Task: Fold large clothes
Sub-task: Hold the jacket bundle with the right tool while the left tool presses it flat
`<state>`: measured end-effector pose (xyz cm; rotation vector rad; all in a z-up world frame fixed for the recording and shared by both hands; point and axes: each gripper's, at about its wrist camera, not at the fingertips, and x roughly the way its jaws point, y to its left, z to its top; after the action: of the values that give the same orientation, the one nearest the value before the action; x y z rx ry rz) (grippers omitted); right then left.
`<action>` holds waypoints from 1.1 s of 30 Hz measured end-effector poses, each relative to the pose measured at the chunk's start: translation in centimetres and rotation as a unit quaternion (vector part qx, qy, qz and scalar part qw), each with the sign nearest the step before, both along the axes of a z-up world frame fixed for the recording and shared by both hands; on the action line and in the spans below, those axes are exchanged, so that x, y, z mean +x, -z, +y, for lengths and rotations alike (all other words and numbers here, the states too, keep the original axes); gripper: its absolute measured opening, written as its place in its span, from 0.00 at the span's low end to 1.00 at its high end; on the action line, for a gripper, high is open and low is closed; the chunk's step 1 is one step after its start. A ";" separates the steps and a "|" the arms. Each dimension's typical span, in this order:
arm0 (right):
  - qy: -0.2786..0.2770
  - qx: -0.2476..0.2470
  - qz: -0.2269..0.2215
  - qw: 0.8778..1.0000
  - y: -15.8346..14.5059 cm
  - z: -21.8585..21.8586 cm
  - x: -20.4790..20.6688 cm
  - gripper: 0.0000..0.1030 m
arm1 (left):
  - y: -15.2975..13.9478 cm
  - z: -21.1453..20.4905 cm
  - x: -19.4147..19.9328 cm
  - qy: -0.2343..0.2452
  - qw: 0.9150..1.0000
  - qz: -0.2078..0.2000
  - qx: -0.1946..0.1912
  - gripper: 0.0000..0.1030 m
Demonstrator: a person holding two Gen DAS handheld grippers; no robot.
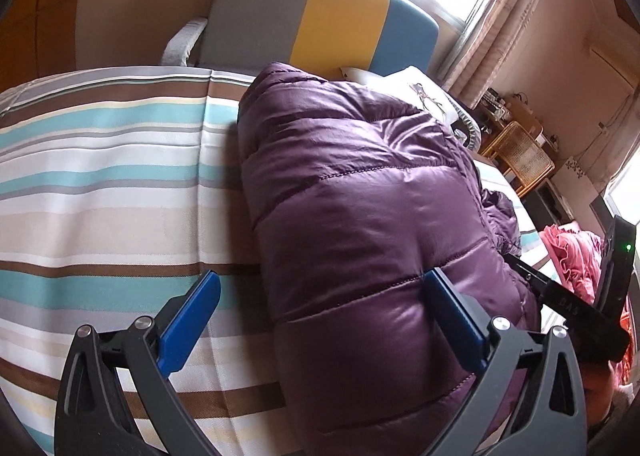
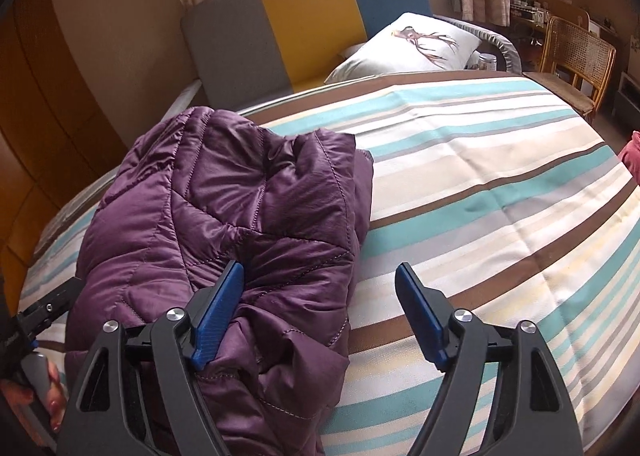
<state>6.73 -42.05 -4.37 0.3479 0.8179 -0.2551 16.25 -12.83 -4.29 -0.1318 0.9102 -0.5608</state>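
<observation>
both tongs stand apart, holding nothing. left gripper (image 1: 320,312) has its blue fingers spread wide over the near end of a purple quilted jacket (image 1: 360,192): one finger hangs above the striped bedspread (image 1: 100,184), the other over the jacket's puffy top, neither one pinching cloth. right gripper (image 2: 320,312) is open too, one finger just over the jacket's crumpled near edge, the other over bare bedspread.

the jacket lies on the bed as a long, thick bundle, already doubled over on itself and running toward a grey, yellow and blue headboard (image 1: 320,12). a white pillow (image 2: 408,44) rests beyond it, and a cane chair (image 2: 576,52) stands past the bed's far corner. a hand on the left tool's handle shows at the lower left of the right wrist view.

my guess is the fold has been let go and the bundle now needs tidying or one more fold. to do it well, each gripper should bite a full layer of padded cloth at the near corners, not just the slippery shell, then lift both corners together and lay them level so trapped air does not spring the bundle open.
</observation>
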 end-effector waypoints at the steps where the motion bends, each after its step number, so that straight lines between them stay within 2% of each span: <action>1: -0.001 0.001 0.003 1.000 0.1 -0.1 0.0 0.78 | 0.0 0.0 0.0 0.003 1.000 0.000 0.002 0.98; 6: -0.009 0.025 0.009 1.000 0.9 -0.7 0.0 0.78 | -0.9 0.4 -0.2 0.003 1.000 -0.020 -0.009 0.98; 8: -0.011 0.042 0.013 0.999 1.4 -1.0 0.2 0.78 | -0.5 0.1 0.0 0.012 1.000 -0.011 -0.003 0.98; 12: -0.022 0.066 0.018 0.997 1.9 -1.8 0.3 0.78 | -0.2 0.7 0.3 0.025 0.998 0.013 -0.047 0.98; 16: -0.020 0.162 0.004 0.987 2.7 -3.5 0.0 0.78 | 0.0 1.1 0.9 0.032 0.997 0.026 -0.073 0.98; 17: -0.021 0.173 0.003 0.985 2.9 -3.8 0.0 0.78 | 0.2 1.2 1.1 0.027 0.996 0.029 -0.077 0.98; 24: -0.037 0.203 0.011 0.979 3.9 -4.2 1.9 0.78 | 1.5 -0.5 2.3 0.061 0.993 0.070 -0.074 0.98; 26: -0.044 0.215 0.009 0.976 4.2 -4.1 2.3 0.71 | 1.8 -0.8 2.5 0.070 0.992 0.076 -0.074 0.98; 31: -0.049 0.221 0.004 0.974 4.9 -3.9 3.1 0.67 | 2.4 -1.3 2.8 0.084 0.990 0.084 -0.070 0.98; 33: -0.055 0.222 -0.004 0.974 4.9 -3.7 3.0 0.55 | 2.6 -1.7 2.8 0.085 0.991 0.082 -0.063 0.98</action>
<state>9.75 -45.73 -9.23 0.7194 0.8799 0.0367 19.02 -14.54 -6.91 -0.2170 1.0523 -0.7754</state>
